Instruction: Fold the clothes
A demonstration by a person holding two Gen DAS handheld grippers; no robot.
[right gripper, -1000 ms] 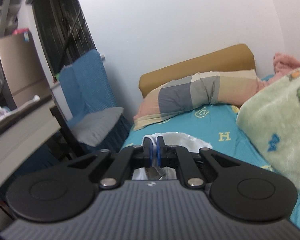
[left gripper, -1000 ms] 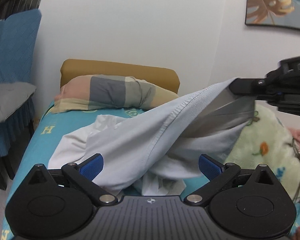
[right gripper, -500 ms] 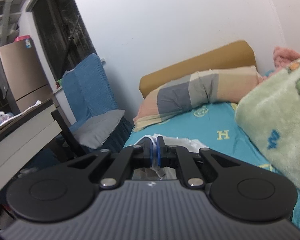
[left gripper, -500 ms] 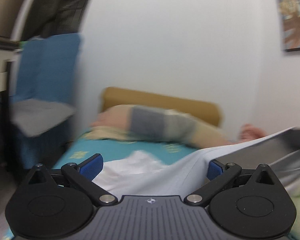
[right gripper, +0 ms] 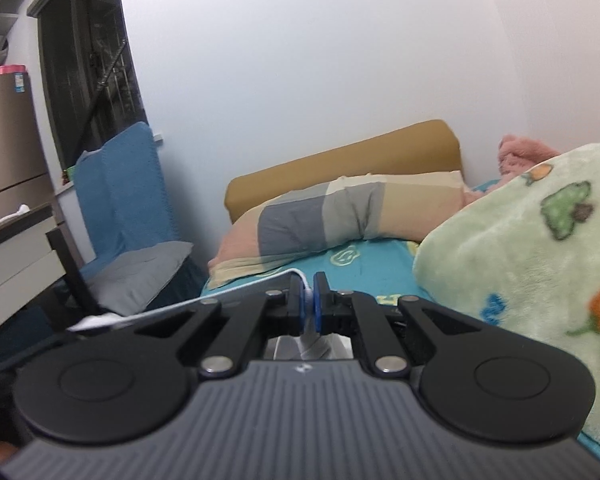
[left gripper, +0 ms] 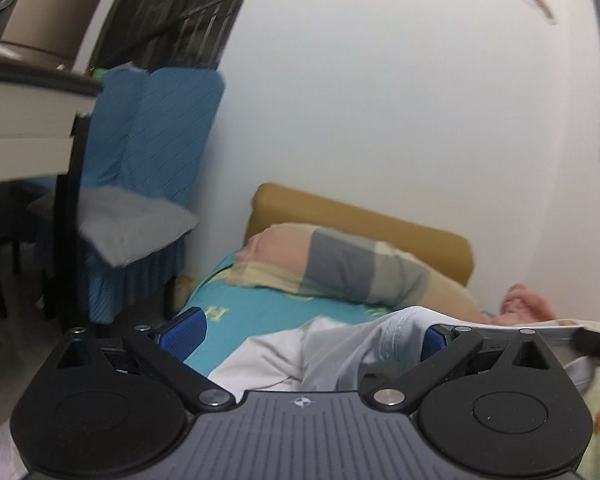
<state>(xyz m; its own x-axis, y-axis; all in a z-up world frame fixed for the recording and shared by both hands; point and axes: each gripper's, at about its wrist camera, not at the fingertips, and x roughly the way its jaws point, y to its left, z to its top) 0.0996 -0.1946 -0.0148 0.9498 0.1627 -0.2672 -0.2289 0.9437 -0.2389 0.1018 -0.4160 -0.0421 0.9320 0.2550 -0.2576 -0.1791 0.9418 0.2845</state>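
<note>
Shirt, pale blue-grey, lies bunched on our bed in the left wrist view, its folds rising between the blue pads of our left gripper. Those jaws stand wide apart, and the cloth sits in the gap between them; a rolled hem lies against the right pad, but we cannot tell whether it presses there. Nothing is clamped on that side.

Our right gripper has its jaws drawn almost together, with a thin bunch of the shirt pinched between the blue pads. A white edge of the cloth runs from that pinch out to the left over the black linkage. In the left wrist view the right gripper shows at the far right edge, with the cloth stretched toward it.

Behind the shirt a patchwork pillow in pink, grey and cream rests against a mustard headboard. A green fleece blanket with small animal prints is heaped on the bed's right side, and a pink fuzzy thing sits beyond it by the wall. To the left stands a chair with a blue cover and a grey cushion, just beside a counter.
</note>
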